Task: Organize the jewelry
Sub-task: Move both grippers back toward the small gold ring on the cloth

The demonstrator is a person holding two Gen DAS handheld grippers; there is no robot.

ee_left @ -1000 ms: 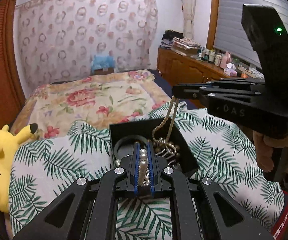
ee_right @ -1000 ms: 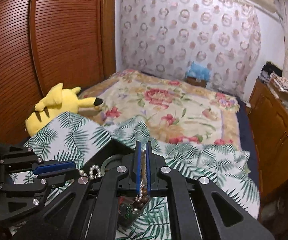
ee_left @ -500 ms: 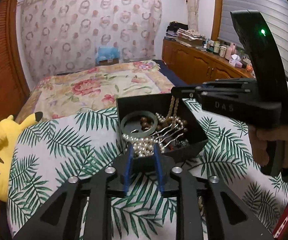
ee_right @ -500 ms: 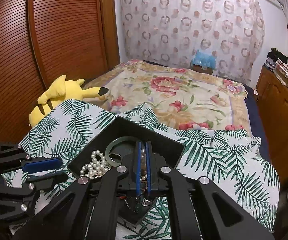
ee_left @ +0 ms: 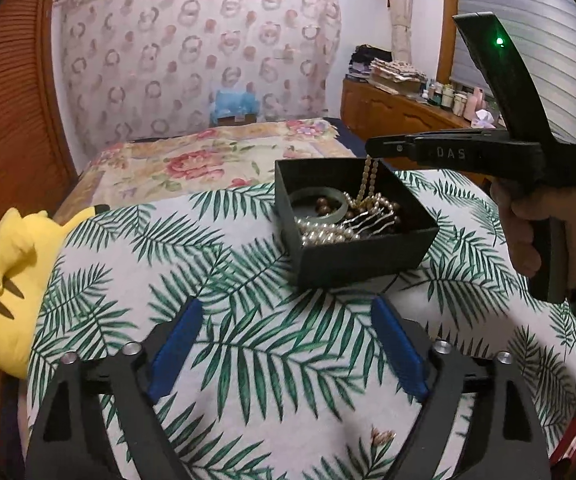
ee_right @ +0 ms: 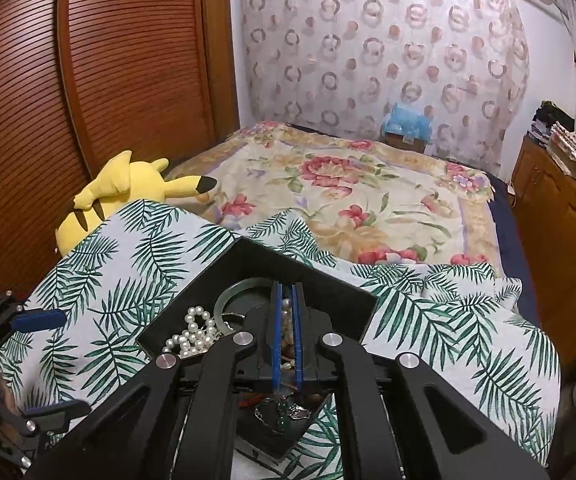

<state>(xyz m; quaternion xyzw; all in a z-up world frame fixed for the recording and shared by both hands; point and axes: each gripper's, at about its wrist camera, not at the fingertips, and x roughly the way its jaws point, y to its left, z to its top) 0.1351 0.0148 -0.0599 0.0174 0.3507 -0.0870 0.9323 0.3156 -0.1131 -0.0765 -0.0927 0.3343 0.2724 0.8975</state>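
A black box (ee_left: 351, 258) sits on the palm-leaf cloth, holding a white pearl strand (ee_left: 327, 236), a green bangle (ee_left: 319, 208), brown beads and a silver comb. My left gripper (ee_left: 288, 322) is short of the box. Its jaws are opening wide, with only cloth between the blue pads (ee_left: 180, 344). My right gripper (ee_left: 371, 148) hovers over the box's far right corner, shut on a gold bead necklace (ee_left: 369, 180) that hangs down into the box. In the right wrist view the beads (ee_right: 286, 320) show between the shut pads, above the box (ee_right: 307, 266), pearls (ee_right: 194, 332) and bangle (ee_right: 228, 300).
A yellow plush toy (ee_left: 16, 280) lies at the cloth's left edge. Behind it is a floral bedspread (ee_right: 347, 192). A wooden dresser (ee_left: 399, 112) stands on the right and a slatted wardrobe door (ee_right: 88, 100) on the left. A small ornament (ee_left: 381, 436) lies on the cloth near me.
My left gripper let go of the pearl strand, which now lies in the box, then opened wide and drew back. My right gripper sank a little with the necklace.
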